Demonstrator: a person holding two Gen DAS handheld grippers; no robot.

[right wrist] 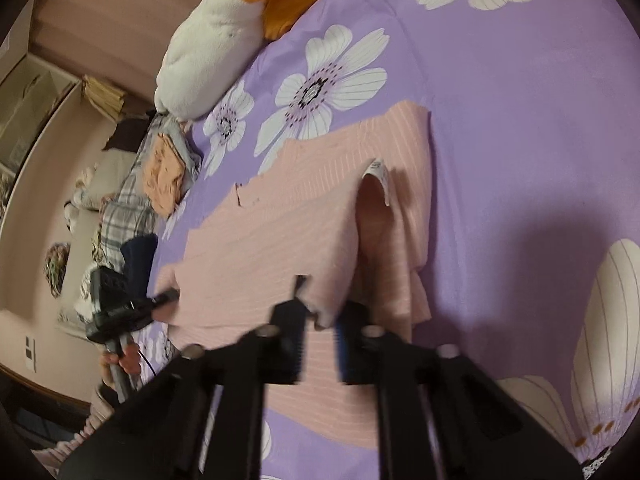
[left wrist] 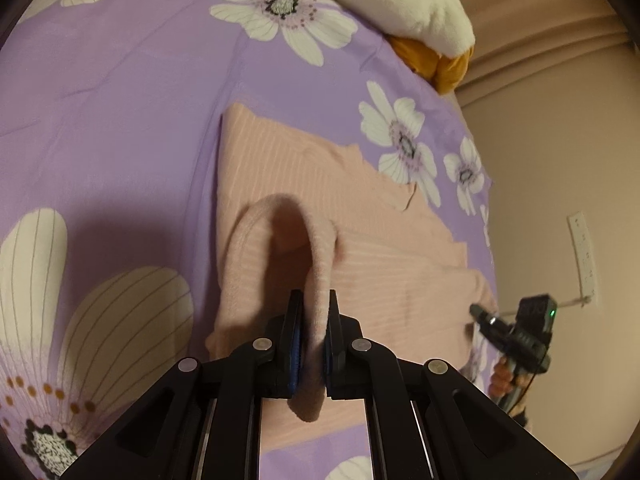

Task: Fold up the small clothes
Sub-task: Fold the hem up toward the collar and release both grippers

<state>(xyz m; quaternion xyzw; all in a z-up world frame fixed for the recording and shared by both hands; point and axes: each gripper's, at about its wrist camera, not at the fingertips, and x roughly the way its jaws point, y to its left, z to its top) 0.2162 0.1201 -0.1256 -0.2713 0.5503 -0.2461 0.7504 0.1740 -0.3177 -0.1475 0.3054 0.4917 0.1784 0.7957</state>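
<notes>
Garment: the pink ribbed garment [left wrist: 304, 184] lies on the bed's purple flowered sheet [left wrist: 112, 112], spread mostly flat, with its near edge lifted at two points, one in each of your claws.

Left claw: your left claw [left wrist: 314, 312] is closed on a fold of the near edge; the cloth loops up ahead of the jaws and a tail of it hangs down behind them.

Right claw: your right claw [right wrist: 322, 320] is blurred in its own view. Its jaws look nearly closed with a scrap of the pink hem between them, and I judge that it has a pinch on the fabric, though the contact itself is too smeared to confirm. A white label [right wrist: 378, 174] stands up just beyond it, beside a raised hollow in the cloth.

Done so far: the near edge is gathered in both claws. No finished crease shows on this piece.

Left to do: carry the lifted edge over to the far side, lay it down square, let go, then probably fold once more.

Watch for: the right pinch looks shallow, so the hem may slip as you carry it.

Surroundings: a white and orange plush toy [left wrist: 424, 12] sits well beyond the garment, and other clothes [right wrist: 160, 176] are heaped off to the side, so more pieces probably remain.
</notes>
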